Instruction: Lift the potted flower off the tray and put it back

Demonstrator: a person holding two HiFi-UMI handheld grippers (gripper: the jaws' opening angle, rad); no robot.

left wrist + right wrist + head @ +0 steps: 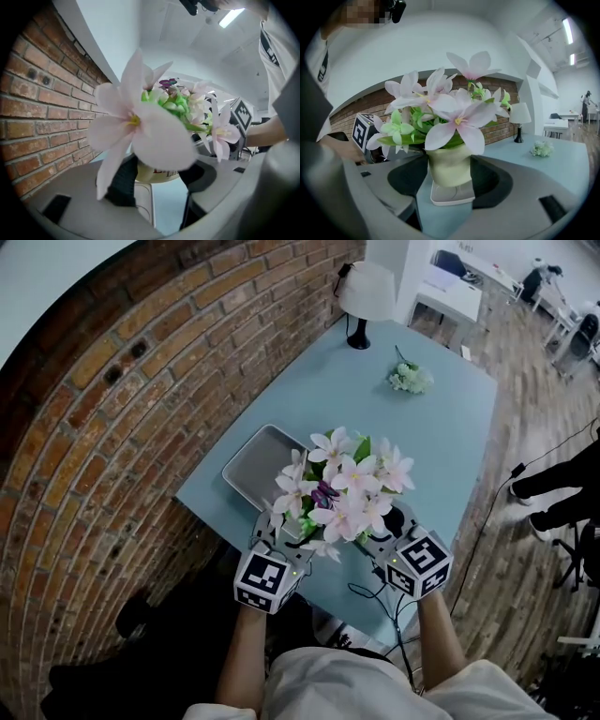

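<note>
The potted flower (342, 488), pink-white blooms in a cream pot (449, 164), hangs above the blue table's near edge, just right of the grey tray (262, 460). My left gripper (284, 538) and right gripper (380, 538) hold the pot from opposite sides. In the left gripper view the pot (157, 172) sits clamped between the dark pads, half hidden by a big bloom (140, 126). In the right gripper view the pot fills the gap between the jaws of the right gripper (449, 174), and the tray (452, 194) lies well below it.
A white table lamp (366, 296) and a small white bouquet (410, 378) stand at the table's far end. A brick wall (112, 427) runs along the left. A cable (506, 493) and a person's legs (562, 484) are on the floor at right.
</note>
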